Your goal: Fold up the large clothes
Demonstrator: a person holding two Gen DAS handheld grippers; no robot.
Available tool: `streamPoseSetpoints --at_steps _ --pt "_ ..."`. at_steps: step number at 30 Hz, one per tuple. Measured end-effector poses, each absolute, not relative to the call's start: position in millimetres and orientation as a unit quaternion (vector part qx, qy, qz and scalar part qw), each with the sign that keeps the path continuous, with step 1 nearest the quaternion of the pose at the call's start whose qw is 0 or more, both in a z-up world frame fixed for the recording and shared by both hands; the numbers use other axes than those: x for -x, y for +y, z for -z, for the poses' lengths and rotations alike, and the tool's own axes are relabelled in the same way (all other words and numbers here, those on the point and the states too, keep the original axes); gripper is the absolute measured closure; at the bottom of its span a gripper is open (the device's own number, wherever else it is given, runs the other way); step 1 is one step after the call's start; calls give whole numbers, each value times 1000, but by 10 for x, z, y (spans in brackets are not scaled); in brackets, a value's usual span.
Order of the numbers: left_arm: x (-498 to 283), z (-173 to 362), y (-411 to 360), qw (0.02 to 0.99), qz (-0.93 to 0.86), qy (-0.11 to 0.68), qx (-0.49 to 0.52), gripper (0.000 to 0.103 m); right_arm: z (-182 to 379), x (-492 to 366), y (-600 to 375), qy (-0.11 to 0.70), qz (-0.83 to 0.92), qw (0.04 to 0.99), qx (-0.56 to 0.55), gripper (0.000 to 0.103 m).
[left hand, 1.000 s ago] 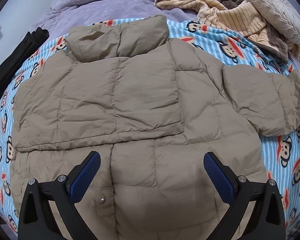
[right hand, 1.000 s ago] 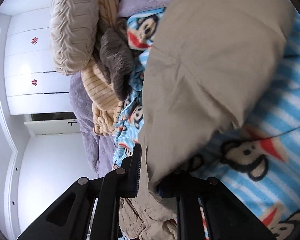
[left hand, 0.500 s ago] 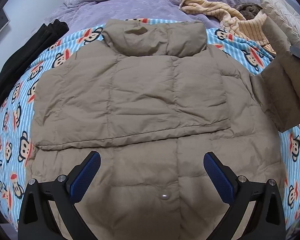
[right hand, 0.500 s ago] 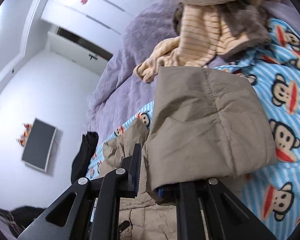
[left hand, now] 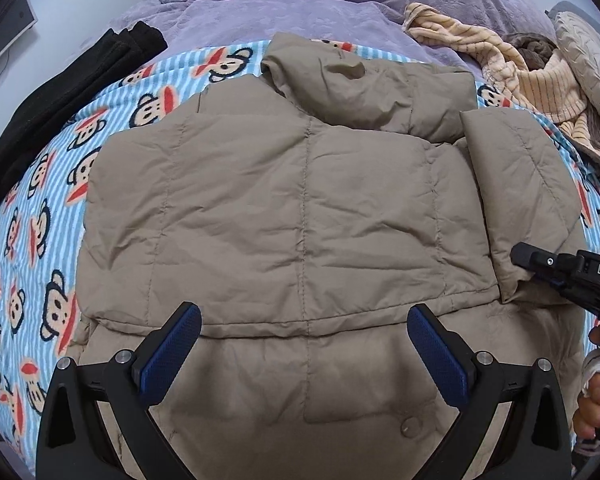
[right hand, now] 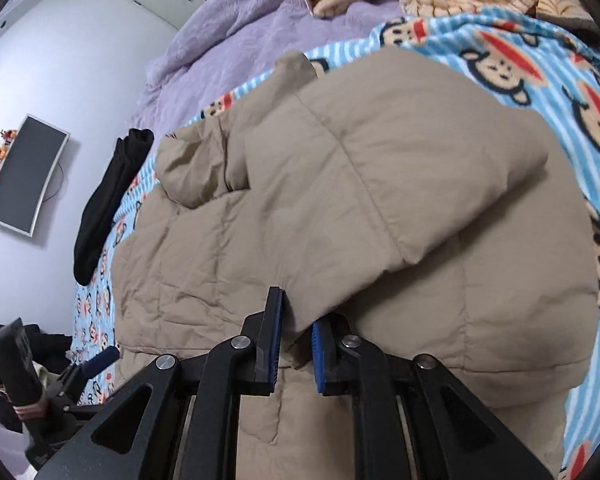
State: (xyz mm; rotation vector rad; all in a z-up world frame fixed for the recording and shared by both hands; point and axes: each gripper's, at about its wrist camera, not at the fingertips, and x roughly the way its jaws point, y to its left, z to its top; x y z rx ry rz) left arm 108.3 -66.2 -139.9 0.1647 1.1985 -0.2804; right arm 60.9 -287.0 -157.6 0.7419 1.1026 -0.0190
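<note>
Jacket sleeve (right hand: 380, 184) cuff sits pinched between the blue pads (right hand: 319, 354) of my right gripper (right hand: 294, 344), the jaws drawn in tight on the tan fabric. The sleeve is folded inward so it lies over the right side of the jacket (left hand: 292, 216) body. From my left wrist camera the same sleeve (left hand: 516, 184) shows as a flap lying along the jacket's right edge, with the black tip of my right gripper (left hand: 524, 256) at its lower end.

My left gripper (left hand: 304, 344) has its jaws spread wide and holds nothing; its blue pads (left hand: 172, 356) hover above the lower part of the jacket, near the hem. A snap button (left hand: 409, 426) sits on the fabric by the right finger.

The jacket lies flat, back up, on a blue striped blanket (left hand: 60, 200) printed with monkey faces; its collar (left hand: 364, 88) points away from me. A folded black garment (left hand: 60, 96) rests on the blanket's far left edge, apart from the jacket. Beyond the blanket spreads a purple quilt (left hand: 300, 4). To the far right lies a heap of cream striped cloth (left hand: 520, 64), beside a beige pillow (left hand: 592, 60).
</note>
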Motion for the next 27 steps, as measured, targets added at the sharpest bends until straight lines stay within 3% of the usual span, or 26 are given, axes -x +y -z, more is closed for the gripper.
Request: streamPoseSetpoints --at_steps 4,6,8,13,15,16,17,18,27 --pt "-1216 1345 -629 820 149 550 -43 0 1652 -532 -2975 514 10 764 -390 86" --pt "-1310 1314 -566 823 152 548 -19 0 1554 -438 -3027 506 15 769 -390 77" --pt "-1392 1309 -513 823 150 547 -6 0 1438 -327 -3115 489 25 776 -398 52" --pt "-1484 1326 -440 823 157 546 2 0 1356 -180 -3497 428 67 766 -474 49" --pt "-1485 1328 -398 821 165 546 12 0 1383 -191 -3621 406 82 758 -504 50" --pt "-1493 1326 -371 821 170 545 18 0 1376 -209 -3654 401 91 758 -506 61" --pt "-1501 1324 -336 820 175 545 26 0 1355 -251 -3659 401 102 763 -497 80" --pt "-1504 1320 -306 819 178 544 33 0 1319 -303 -3637 403 108 770 -482 85" --pt "-1561 1302 98 814 174 544 103 0 835 -916 -2615 429 4 858 -281 89"
